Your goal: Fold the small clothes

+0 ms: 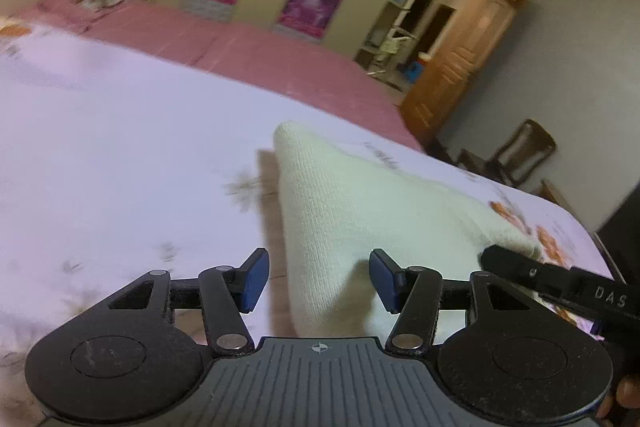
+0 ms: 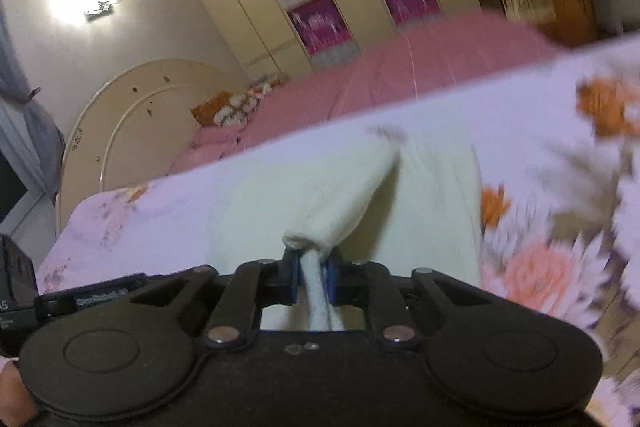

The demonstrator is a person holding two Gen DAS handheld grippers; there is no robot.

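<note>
On a bed's floral sheet (image 1: 100, 131), the left gripper (image 1: 318, 281) hovers with jaws standing wide, nothing pinched, over a cream knitted garment (image 1: 340, 211) lifted into a peak. To its right, the right gripper (image 2: 311, 277) has its jaws narrow, clamped on the garment's edge.

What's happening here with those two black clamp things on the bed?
A person is folding a small cream knitted garment on a bed covered by a floral sheet, using a hand-held gripper in each hand. The right gripper is shut on an edge of the garment and lifts it off the sheet. The left gripper is open, its blue pads either side of the raised fabric without pressing on it. The fold is under way, not finished.
</note>
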